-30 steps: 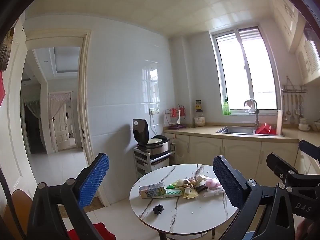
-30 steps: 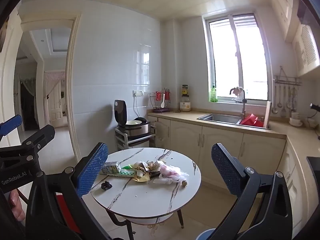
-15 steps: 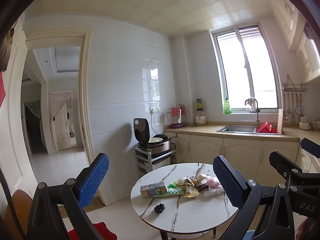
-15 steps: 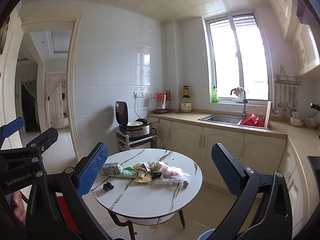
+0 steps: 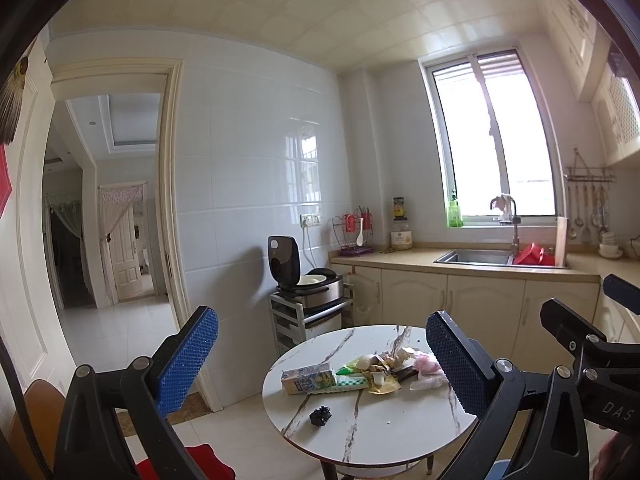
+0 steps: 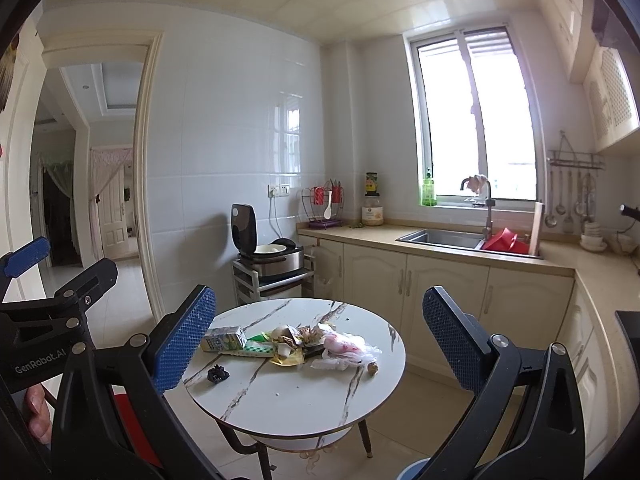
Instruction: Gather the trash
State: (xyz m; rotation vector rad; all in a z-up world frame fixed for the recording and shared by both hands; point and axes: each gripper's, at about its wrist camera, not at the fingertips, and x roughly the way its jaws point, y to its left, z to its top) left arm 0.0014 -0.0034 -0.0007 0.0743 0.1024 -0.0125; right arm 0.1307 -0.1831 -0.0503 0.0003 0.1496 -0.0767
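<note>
A round white marble table (image 5: 380, 432) (image 6: 304, 400) carries a heap of trash: a drink carton (image 5: 308, 378) (image 6: 223, 338), a green wrapper (image 5: 352, 380) (image 6: 256, 347), yellow wrappers and food scraps (image 5: 380, 372) (image 6: 290, 344), a pink and clear plastic bag (image 5: 426, 366) (image 6: 344, 348), a small dark lump (image 5: 320, 416) (image 6: 217, 374) and a small nut (image 6: 373, 368). My left gripper (image 5: 320, 356) is open, well short of the table. My right gripper (image 6: 320, 340) is open too, likewise short of it. Both hold nothing.
A rice cooker on a metal trolley (image 5: 304, 284) (image 6: 272, 260) stands behind the table. Cabinets with a sink (image 5: 476, 258) (image 6: 444, 238) run along the back and right. A doorway (image 5: 116, 220) opens at left. A blue bin rim (image 6: 412, 472) shows at the floor.
Both views have drifted slightly closer to the table. The trash has not moved and both grippers stay open.
</note>
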